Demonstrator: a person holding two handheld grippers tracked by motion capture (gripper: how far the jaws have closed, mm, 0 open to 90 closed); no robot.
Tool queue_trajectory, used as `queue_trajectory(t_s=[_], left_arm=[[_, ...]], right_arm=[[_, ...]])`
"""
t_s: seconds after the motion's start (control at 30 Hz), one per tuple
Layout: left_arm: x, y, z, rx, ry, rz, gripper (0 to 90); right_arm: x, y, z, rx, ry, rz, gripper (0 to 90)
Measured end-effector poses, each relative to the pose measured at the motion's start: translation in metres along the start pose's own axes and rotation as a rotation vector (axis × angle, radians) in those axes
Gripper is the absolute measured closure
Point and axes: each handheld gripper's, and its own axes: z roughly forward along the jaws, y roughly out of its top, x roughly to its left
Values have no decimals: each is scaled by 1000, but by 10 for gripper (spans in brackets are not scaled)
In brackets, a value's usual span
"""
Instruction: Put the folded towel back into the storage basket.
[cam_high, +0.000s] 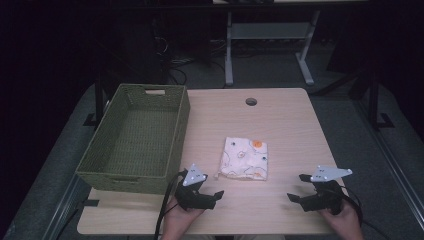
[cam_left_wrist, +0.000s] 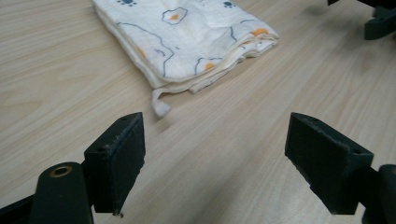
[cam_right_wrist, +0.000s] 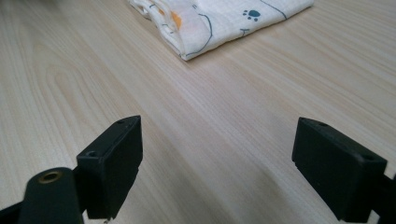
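I hold my left tongs (cam_high: 209, 196) low over the near edge of the tabletop (cam_high: 290, 125), jaws spread wide with nothing between them. The folded cloth (cam_high: 244, 158) lies flat on the tabletop just ahead of them and a little toward my right. In the left gripper view the cloth (cam_left_wrist: 187, 39) sits beyond the open jaws, its nearest corner with a small loose tab pointing back at the left jaw, close to it but not touching.

My right tongs (cam_high: 298, 188) hover at the near right of the tabletop, also released and gripping nothing. The cloth lies ahead of them and off to my left, farther from them than from the left tongs. In the right gripper view its folded edge (cam_right_wrist: 219, 21) shows at the top, apart from both jaws.

The cloth is white with fried-egg shapes, dark outlines and small paw prints; I can read no writing or label on it.

A green woven basket (cam_high: 115, 175) stands at the left of the tabletop, beside the cloth.
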Motion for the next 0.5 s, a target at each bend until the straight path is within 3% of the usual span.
queue_trajectory(t_s=[0.2, 0.33, 0.5], left_arm=[[5, 4, 4, 32, -54, 10, 200], [7, 11, 8, 76, -65, 54, 201], [9, 28, 15, 91, -95, 88, 218]], right_arm=[[-1, -1, -2, -16, 5, 10, 159], [-2, 0, -4, -25, 1, 15, 159], [-2, 2, -3, -24, 4, 16, 159]])
